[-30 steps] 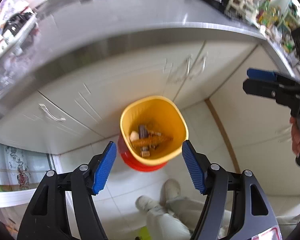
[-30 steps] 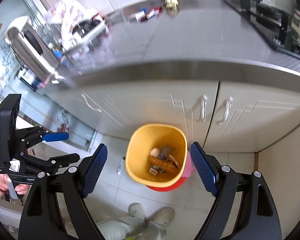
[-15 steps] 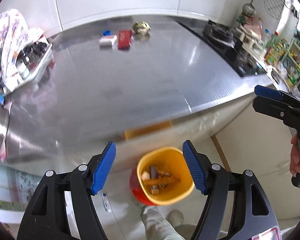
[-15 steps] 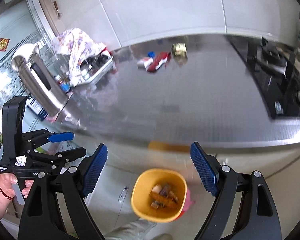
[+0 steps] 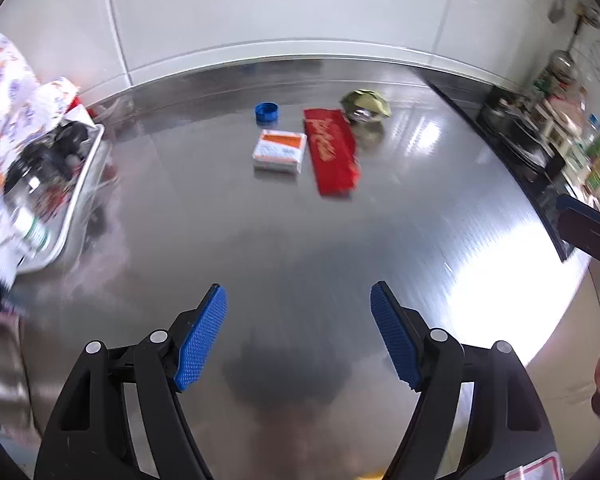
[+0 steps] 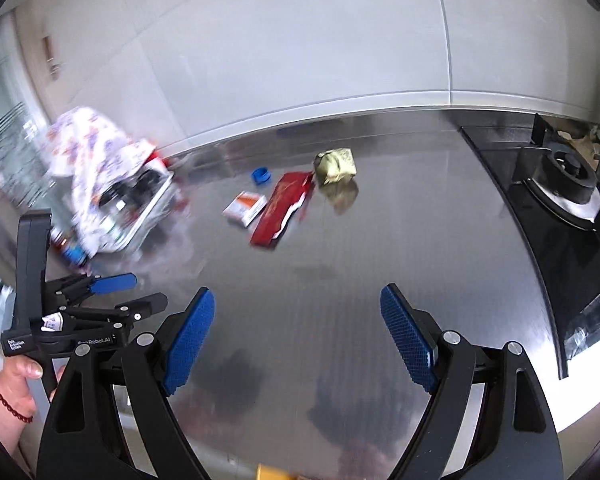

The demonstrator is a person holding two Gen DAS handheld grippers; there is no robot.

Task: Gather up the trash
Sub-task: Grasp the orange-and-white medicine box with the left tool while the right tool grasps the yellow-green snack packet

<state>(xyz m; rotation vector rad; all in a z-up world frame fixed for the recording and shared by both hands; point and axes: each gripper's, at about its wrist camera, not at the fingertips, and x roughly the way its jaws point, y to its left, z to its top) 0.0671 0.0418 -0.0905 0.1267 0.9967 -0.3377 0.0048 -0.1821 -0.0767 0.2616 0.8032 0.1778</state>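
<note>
Left wrist view
Left tongs [image 5: 298, 340]: apart, just widened, nothing between.
Tabletop [image 5: 380, 240]: brushed steel, shiny.
Trash, far side: flat red wrapper [image 5: 332, 152], white-orange carton [image 5: 279, 151], round blue cap [image 5: 267, 113], crumpled green packet [image 5: 366, 105].

Right wrist view
Right tongs [image 6: 298, 340]: apart, empty.
Tray [image 6: 156, 196], far left: cluttered, patterned cloth [image 6: 92, 152] over it.

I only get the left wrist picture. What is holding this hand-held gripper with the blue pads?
Observer: A person's left hand holds the left hand-held gripper by its handle, a red bead bracelet on the wrist. Its jaws have just been opening, nothing between them.
Operator: And the black tip at my right edge?
Observer: The right hand-held gripper, jaws wide open and empty above the steel counter.
Operator: The dark strip beyond the counter?
Observer: A black cooktop with a round gas burner.
</note>
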